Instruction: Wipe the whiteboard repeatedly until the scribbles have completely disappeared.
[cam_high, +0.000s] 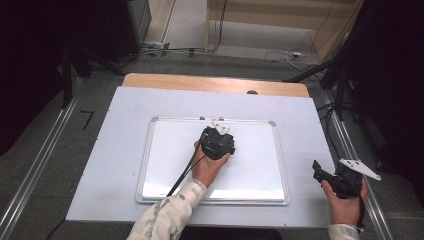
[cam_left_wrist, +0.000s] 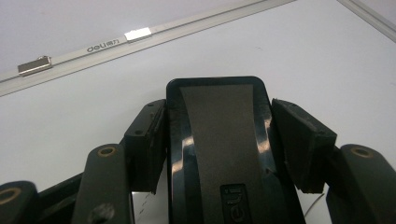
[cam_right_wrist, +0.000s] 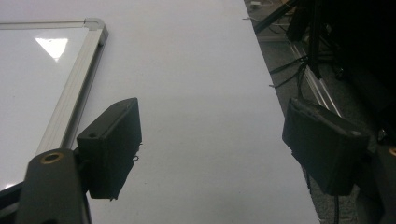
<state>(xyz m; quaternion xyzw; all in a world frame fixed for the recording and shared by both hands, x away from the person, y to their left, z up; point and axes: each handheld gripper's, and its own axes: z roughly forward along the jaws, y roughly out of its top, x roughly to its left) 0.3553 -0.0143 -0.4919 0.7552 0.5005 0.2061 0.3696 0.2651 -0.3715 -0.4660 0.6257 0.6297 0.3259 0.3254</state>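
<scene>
A black whiteboard eraser (cam_left_wrist: 217, 135) with a grey felt face sits between the jaws of my left gripper (cam_left_wrist: 218, 107). Both pads press on its sides. In the high view my left gripper (cam_high: 217, 142) is over the upper middle of the whiteboard (cam_high: 250, 165), pointing away from the person, and hides the eraser. The board's surface (cam_left_wrist: 303, 56) is blank white, with metal clips on its far rim. My right gripper (cam_high: 320, 172) hovers near the table's right front edge, beyond the board's corner (cam_right_wrist: 91, 28). Its jaws (cam_right_wrist: 217, 140) stand wide open with nothing between them.
The whiteboard lies on a white sheet (cam_high: 125, 150) covering a wooden table (cam_high: 200, 80). Metal rails (cam_high: 35, 170) run along both sides of the table. Cables and dark stand legs (cam_high: 335, 75) are on the floor at the back and right.
</scene>
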